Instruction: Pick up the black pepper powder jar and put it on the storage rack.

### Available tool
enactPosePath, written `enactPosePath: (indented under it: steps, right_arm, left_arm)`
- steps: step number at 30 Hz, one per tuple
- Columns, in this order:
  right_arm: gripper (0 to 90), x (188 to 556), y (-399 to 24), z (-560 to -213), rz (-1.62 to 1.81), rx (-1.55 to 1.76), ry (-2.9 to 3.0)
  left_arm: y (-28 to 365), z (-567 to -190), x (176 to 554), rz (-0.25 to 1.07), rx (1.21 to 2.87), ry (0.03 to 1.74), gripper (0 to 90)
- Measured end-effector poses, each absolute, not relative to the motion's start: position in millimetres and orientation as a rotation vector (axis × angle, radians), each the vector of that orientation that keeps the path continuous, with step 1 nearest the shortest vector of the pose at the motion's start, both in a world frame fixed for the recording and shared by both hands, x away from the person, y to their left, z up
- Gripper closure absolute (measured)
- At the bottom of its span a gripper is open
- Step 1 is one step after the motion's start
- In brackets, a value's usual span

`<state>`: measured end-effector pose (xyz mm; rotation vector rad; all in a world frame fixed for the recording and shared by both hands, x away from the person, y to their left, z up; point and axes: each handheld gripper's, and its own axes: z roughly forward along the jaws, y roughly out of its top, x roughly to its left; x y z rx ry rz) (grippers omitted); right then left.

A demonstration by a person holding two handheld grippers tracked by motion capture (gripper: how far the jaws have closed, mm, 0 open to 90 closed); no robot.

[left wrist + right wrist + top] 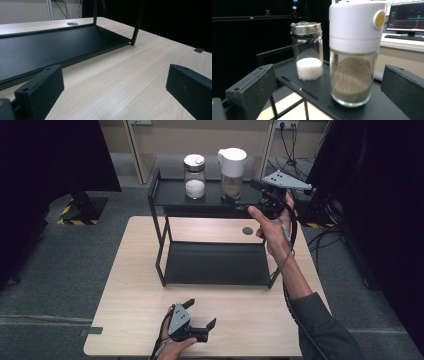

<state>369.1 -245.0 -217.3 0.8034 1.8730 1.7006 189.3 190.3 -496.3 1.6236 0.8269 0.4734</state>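
Observation:
A black two-tier shelf (170, 195) stands on the wooden table (135, 295). On its top tier are a glass jar with a silver lid and white powder (194, 176) and a white-capped jar of brown powder (232, 170). My right gripper (243, 194) is raised at the top tier's right end, open, just short of the brown jar. In the right gripper view the brown jar (353, 75) stands ahead between the spread jaws (327, 95), with the white-powder jar (309, 57) behind it to the left. My left gripper (201, 313) rests low near the table's front edge, open and holding nothing (112, 92), facing the lower tier (50, 47).
A round cable hole (247, 230) lies in the table behind the shelf. Black curtains hang on both sides, and cables trail on the floor at the right (325, 240). A small black tab (94, 330) sits at the table's front left edge. Bare wood spreads in front of the shelf.

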Motion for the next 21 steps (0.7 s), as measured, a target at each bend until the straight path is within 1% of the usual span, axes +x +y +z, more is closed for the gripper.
enactPosePath:
  steps: [21]
  right_arm:
    - [0.5,337,-280,-270,1.769,0.765,1.894]
  left_arm:
    - [190,-496,189,0.477,1.625,0.829,0.9]
